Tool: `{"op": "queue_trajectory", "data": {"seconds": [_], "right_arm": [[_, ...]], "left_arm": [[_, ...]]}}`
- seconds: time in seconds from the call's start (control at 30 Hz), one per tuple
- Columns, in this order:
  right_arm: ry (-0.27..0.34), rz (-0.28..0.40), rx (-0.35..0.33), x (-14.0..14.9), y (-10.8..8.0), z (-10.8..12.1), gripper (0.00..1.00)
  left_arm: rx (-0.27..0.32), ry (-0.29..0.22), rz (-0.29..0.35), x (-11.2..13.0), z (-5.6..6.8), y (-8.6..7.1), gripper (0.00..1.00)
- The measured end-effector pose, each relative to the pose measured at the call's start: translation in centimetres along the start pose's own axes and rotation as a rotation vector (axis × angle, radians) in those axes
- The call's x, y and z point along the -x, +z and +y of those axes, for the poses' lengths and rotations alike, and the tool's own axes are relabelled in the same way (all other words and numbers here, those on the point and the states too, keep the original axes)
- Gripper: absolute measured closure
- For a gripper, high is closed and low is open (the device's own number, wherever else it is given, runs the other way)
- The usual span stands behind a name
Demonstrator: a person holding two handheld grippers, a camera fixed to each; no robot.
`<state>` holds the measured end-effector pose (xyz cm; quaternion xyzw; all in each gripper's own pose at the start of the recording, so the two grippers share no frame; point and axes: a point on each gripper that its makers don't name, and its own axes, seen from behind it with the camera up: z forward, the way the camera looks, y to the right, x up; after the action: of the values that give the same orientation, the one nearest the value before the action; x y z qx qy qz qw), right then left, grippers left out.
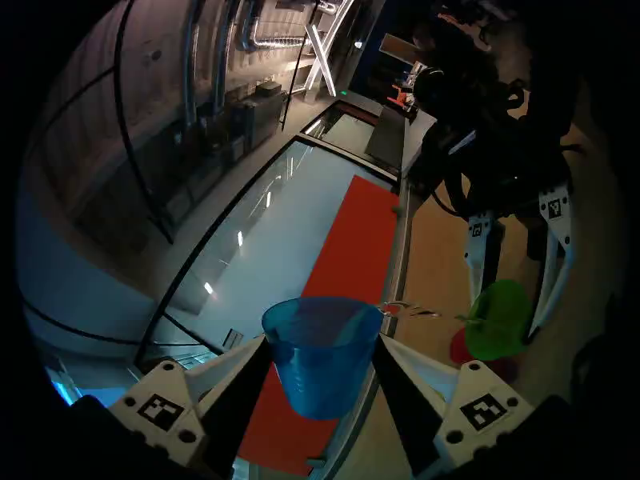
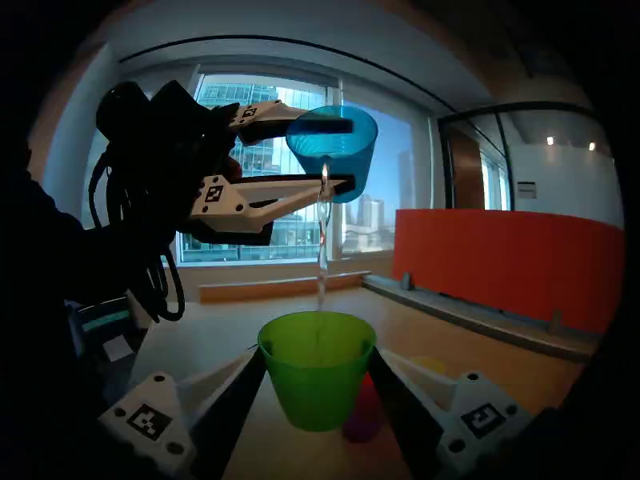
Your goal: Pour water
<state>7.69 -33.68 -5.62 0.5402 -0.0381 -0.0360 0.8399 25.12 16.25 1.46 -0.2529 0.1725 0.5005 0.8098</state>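
Observation:
A blue translucent cup (image 1: 322, 354) is held between the fingers of my left gripper (image 1: 320, 360), which is shut on it and tipped over. From the right gripper view the same blue cup (image 2: 333, 149) hangs tilted above, and a thin stream of water (image 2: 322, 240) falls from its rim into the green cup (image 2: 317, 378). My right gripper (image 2: 317, 376) is shut on this green cup and holds it upright. In the left gripper view the green cup (image 1: 500, 318) sits farther off between the right gripper's white fingers (image 1: 552, 276), with the water stream (image 1: 416, 312) reaching it.
A wooden table (image 2: 448, 344) lies below, bordered by an orange partition (image 2: 512, 260). A red object (image 2: 364, 412) rests on the table under the green cup. Large windows (image 2: 264, 232) stand behind. A person's dark sleeve and cables (image 2: 120, 216) are at the left.

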Motion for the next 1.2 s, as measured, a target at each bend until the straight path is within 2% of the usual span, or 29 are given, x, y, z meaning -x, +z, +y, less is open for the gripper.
{"op": "queue_trajectory", "data": {"seconds": [0.6,1.2], "right_arm": [[-0.004,0.002,0.005,0.0,-0.1,0.3,0.11],[-0.009,0.003,0.004,-0.2,-0.2,0.3,0.11]], "left_arm": [[-0.001,0.077,-0.001,-0.9,-0.2,-0.1,0.17],[0.001,0.132,0.003,-1.4,-0.5,-0.2,0.17]]}}
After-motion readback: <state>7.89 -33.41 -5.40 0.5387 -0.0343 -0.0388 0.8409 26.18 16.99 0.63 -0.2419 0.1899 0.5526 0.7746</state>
